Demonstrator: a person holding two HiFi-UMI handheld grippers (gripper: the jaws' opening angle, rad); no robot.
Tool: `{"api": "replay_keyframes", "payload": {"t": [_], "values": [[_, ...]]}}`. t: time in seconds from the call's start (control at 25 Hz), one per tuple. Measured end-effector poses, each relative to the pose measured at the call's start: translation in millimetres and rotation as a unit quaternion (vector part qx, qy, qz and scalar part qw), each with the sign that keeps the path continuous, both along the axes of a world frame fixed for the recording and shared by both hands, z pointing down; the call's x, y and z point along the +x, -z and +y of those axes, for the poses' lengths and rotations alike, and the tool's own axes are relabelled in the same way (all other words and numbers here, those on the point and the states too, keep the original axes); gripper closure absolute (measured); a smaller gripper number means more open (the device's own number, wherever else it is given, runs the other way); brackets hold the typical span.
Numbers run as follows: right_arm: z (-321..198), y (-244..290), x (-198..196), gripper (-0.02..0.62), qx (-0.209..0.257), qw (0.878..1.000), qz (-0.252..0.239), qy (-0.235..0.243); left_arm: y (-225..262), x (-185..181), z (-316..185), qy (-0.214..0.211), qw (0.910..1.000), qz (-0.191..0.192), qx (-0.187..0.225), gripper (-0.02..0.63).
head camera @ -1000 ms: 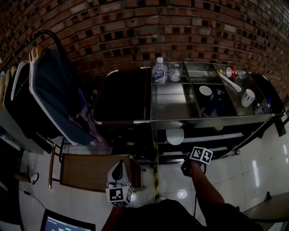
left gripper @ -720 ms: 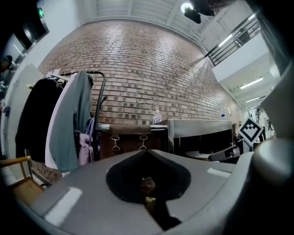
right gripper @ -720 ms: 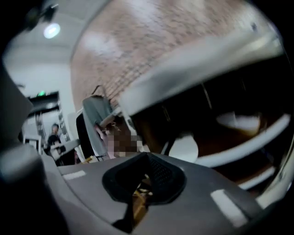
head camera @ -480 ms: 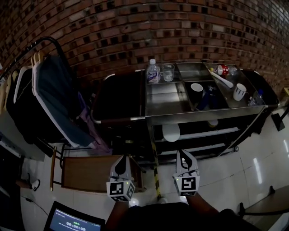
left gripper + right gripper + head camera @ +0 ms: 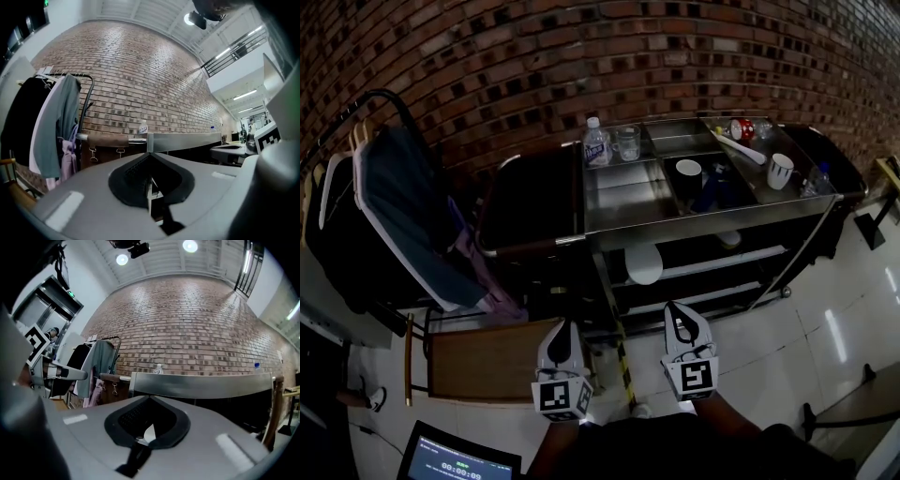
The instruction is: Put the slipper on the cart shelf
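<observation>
Plain white, rounded slipper [image 5: 644, 265] on cart shelf [image 5: 722, 262], long axis roughly 12 to 6, toe end unclear. Left gripper [image 5: 565, 330] and right gripper [image 5: 677, 314] at 6, both closed, empty.

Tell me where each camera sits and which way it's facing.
Head view: on the person's head, looking steeply down at the steel cart by the brick wall; the left gripper and right gripper show below.
Left gripper view: on the left gripper, facing along its shut jaws toward the cart and clothes rack.
Right gripper view: on the right gripper, facing along its shut jaws toward the cart.
Shared: both gripper views show the water bottle on the cart.
</observation>
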State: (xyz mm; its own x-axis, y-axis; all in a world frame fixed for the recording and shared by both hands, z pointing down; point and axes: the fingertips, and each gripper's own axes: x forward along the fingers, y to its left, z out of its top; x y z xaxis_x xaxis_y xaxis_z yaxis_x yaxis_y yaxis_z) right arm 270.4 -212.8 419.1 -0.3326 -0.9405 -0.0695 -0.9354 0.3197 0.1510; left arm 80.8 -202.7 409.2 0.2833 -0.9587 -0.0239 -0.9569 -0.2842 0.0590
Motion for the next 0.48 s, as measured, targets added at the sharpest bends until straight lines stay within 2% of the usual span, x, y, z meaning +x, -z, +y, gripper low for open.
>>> {"api": "replay_keyframes", "payload": {"t": [0.48], "values": [[-4.9,4.5,-22.4,0.594,0.029,0.999,0.021,0.033,3.5,2.0,2.7,0.0,0.9999,0.001,0.011,0.591]]}}
